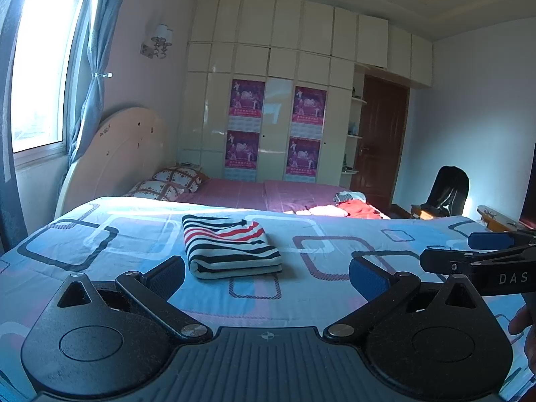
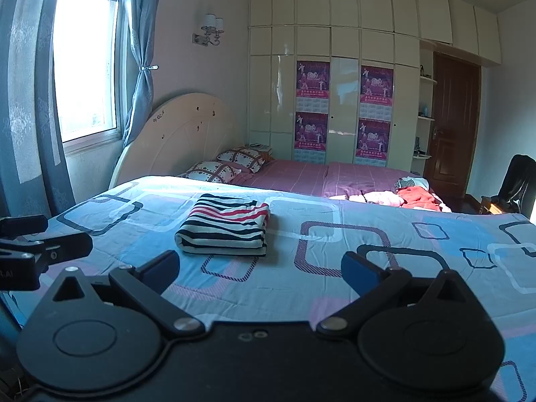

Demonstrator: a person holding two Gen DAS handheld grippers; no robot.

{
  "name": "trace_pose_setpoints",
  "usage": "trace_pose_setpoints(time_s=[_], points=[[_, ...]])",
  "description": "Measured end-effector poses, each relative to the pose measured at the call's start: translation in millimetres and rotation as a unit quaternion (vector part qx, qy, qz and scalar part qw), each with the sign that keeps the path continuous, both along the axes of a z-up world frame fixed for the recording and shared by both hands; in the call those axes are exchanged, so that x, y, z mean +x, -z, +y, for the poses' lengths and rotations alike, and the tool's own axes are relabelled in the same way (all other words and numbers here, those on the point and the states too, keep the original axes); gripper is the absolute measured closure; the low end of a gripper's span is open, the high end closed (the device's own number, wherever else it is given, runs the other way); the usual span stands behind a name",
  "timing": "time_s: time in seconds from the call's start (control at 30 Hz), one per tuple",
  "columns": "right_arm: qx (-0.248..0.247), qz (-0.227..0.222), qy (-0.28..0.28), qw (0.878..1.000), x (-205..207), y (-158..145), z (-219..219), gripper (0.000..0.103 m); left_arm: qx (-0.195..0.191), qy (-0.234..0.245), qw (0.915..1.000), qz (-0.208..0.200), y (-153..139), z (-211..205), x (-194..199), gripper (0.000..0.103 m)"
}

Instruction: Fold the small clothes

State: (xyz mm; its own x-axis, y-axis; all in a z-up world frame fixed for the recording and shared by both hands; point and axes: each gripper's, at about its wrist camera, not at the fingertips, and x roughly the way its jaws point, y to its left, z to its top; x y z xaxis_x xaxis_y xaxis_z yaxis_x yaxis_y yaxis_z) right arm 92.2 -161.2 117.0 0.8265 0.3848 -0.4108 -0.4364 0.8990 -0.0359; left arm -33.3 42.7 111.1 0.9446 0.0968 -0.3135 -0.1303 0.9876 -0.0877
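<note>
A striped top (image 1: 231, 248) is seen folded flat on the quilt (image 1: 335, 227); both the left gripper (image 1: 267, 276) and right gripper (image 2: 260, 273) are held wide open, empty.

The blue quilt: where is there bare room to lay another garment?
The blue quilt lies bare to the right of the folded striped garment and also to its left, toward the window. The far right corner of the pink bed is crowded with a pile of clothes.
</note>
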Motion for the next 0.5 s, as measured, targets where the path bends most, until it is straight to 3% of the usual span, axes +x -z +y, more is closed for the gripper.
trace_pose_setpoints(time_s=[0.5], points=[[-0.002,-0.002,-0.003,1.000,-4.4,0.8,4.9,0.001,-0.001,-0.001,1.0000,-0.001,-1.5,-1.1,-1.0,0.000]])
